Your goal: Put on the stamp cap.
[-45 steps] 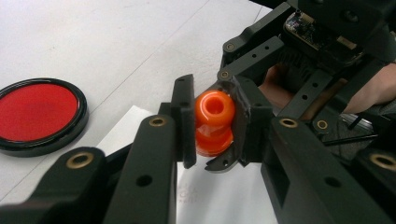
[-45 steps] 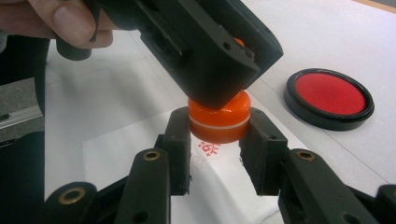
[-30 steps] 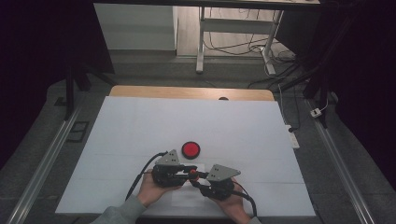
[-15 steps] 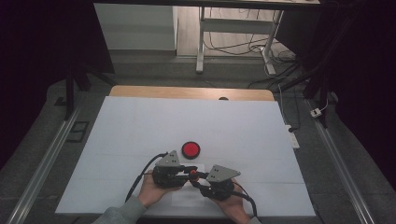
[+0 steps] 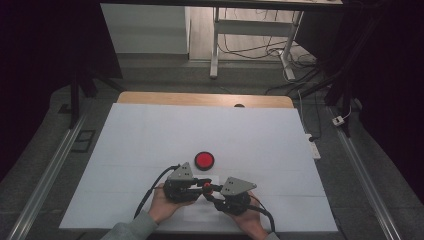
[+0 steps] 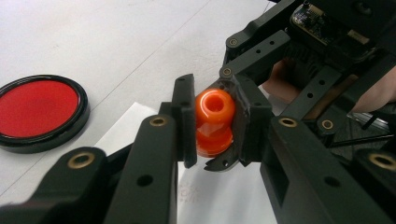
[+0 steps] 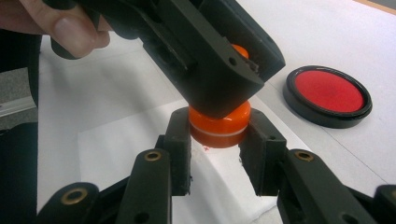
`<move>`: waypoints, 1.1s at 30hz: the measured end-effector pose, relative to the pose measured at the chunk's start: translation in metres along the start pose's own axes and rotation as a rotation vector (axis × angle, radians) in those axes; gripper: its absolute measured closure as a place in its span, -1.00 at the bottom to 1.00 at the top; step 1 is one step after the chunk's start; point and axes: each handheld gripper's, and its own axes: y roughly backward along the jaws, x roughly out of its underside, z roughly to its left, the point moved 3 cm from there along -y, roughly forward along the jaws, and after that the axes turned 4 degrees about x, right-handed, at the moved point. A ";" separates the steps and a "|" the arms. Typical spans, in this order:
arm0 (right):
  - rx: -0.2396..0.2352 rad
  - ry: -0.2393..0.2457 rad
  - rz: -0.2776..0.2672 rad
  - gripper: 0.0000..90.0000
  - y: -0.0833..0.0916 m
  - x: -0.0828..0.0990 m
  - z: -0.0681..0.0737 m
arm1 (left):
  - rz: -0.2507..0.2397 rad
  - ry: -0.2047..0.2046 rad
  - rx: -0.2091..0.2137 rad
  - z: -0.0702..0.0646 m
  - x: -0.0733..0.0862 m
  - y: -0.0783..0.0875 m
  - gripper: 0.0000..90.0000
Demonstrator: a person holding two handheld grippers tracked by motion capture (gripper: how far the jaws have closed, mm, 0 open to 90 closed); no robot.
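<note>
A small orange knob-shaped piece (image 6: 214, 122) hangs between both grippers just above the table. My left gripper (image 6: 215, 116) is shut on its narrower upper part, which has a round hole at its top. My right gripper (image 7: 219, 131) is shut on its wider lower part (image 7: 219, 125), an orange cap with a pale line around it. In the high view the two grippers meet tip to tip at the orange piece (image 5: 205, 187) near the table's front edge, each held in one hand. The left gripper's body hides the top of the piece in the right gripper view.
A red disc with a black rim (image 5: 204, 160) lies flat on the white table cover (image 5: 150, 135), just beyond the grippers. A white paper sheet (image 7: 116, 140) lies under the grippers. A wooden strip (image 5: 200, 99) runs along the far edge.
</note>
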 end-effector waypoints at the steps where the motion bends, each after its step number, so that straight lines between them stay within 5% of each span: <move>1: 0.001 0.001 0.000 0.44 0.000 0.000 0.000 | -0.002 -0.002 0.000 0.000 0.000 0.000 0.61; 33: 0.008 0.019 -0.009 0.43 0.003 -0.004 -0.001 | -0.028 0.009 -0.001 0.000 -0.002 0.001 0.61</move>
